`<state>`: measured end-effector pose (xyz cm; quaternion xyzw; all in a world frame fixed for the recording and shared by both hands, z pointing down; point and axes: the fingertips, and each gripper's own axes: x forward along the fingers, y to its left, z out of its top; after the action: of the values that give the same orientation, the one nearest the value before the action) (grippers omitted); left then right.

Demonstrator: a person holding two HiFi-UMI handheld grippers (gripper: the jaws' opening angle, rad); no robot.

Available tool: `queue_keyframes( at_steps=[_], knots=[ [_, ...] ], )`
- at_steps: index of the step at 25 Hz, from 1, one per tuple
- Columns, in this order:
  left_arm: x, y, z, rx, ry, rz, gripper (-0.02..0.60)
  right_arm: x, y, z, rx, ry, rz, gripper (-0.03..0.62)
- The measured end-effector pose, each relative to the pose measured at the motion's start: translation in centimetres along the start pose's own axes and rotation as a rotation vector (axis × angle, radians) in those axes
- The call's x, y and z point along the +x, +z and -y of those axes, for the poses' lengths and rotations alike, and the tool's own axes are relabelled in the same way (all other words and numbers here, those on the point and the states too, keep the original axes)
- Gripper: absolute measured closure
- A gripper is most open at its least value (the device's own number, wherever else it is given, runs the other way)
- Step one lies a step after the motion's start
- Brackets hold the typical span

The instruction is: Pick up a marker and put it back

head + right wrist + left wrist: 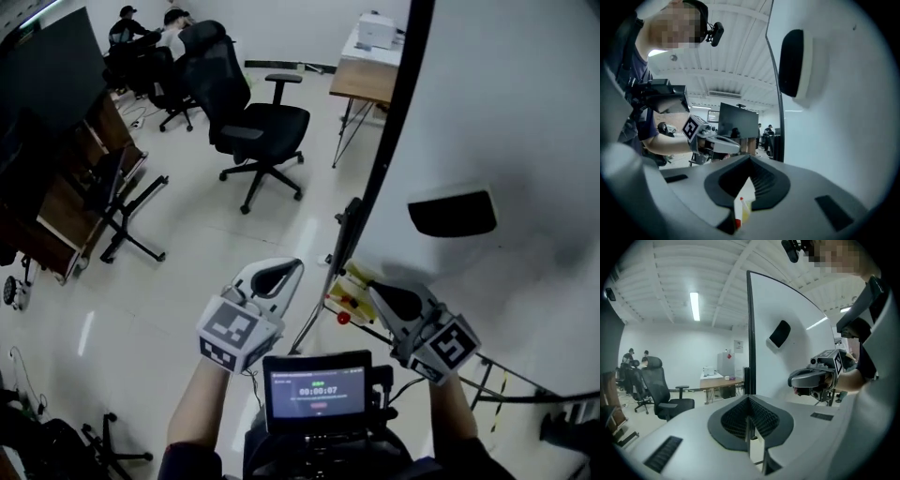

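Red and yellow plastic markers point(352, 302) lie along the lower edge of a white whiteboard point(506, 112), just beside the grey right gripper point(373, 289). Its jaws and those of the grey left gripper point(292, 266) are together and empty. A marker is probably light, stiff and smooth, so grip it mid-barrel.

Head view looks steeply down over left gripper point(275, 277), right gripper point(395, 301); gripper views face near whiteboard point(506, 112), each showing the other.
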<state>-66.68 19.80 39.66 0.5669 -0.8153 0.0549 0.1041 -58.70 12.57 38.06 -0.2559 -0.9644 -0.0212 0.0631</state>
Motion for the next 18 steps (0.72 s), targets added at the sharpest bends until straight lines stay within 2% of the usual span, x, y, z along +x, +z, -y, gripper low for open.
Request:
queue_keyframes(
  at_steps=[5,9,15,16,17,18],
  knots=[
    [2.6,-2.2,0.3,-0.002,-0.172,-0.023,0.581,-0.1,-0.8,-0.3,0.026,-0.151,-0.031,0.583],
    [4.6,-4.4,1.9,-0.009,-0.289,-0.046,0.581,-0.7,-1.4,-0.9,0.044,-0.240,-0.045,0.583],
    [6.8,-6.5,4.0,-0.014,-0.384,-0.069,0.581,-2.0,-2.4,-1.3,0.069,-0.323,-0.070,0.583],
    [7.3,-7.0,4.3,-0.015,-0.393,-0.076,0.548,-2.2,-2.8,-1.2,0.066,-0.328,-0.078,0.583],
    [7.7,-7.4,4.6,-0.014,-0.399,-0.086,0.461,-2.4,-3.1,-1.0,0.059,-0.328,-0.088,0.583],
    [8.1,-7.8,4.8,-0.008,-0.399,-0.096,0.451,-2.5,-3.3,-0.9,0.050,-0.326,-0.099,0.583]
  ],
)
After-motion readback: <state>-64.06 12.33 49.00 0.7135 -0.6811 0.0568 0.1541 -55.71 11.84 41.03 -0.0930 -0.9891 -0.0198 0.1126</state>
